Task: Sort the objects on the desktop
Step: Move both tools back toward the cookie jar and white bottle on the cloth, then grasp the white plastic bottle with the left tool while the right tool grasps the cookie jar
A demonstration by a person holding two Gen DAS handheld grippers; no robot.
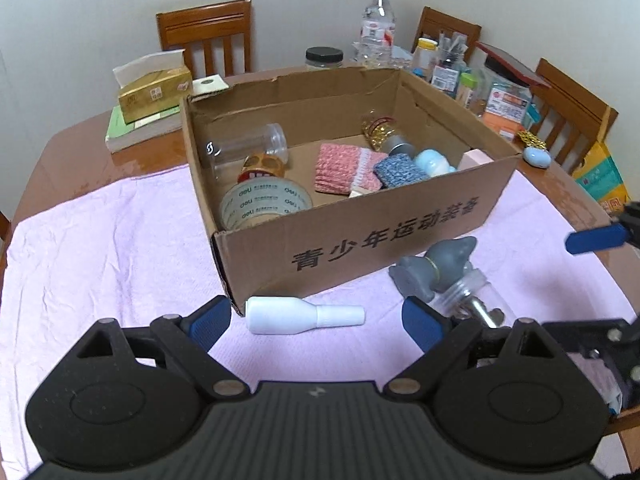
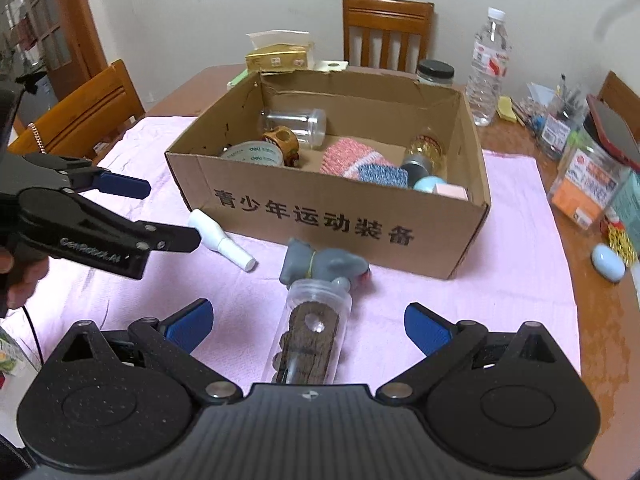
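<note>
My left claw [image 1: 316,322] open, empty; white bottle [image 1: 304,315] lies between pads, long axis crosswise. My right claw [image 2: 308,326] open over clear jar [image 2: 310,334], axis lengthwise.

Right tongs [image 2: 308,326] spread over clear tube [image 2: 310,332], cardboard box [image 2: 332,216] behind

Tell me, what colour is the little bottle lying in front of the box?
White bottle, clearest in the left wrist view.

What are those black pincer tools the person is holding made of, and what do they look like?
Each is a matte black plastic tool. The left gripper and right gripper have two linkage arms with metal pivots, ending in ribbed blue pads. One bears white lettering; a black cable trails below it.
</note>
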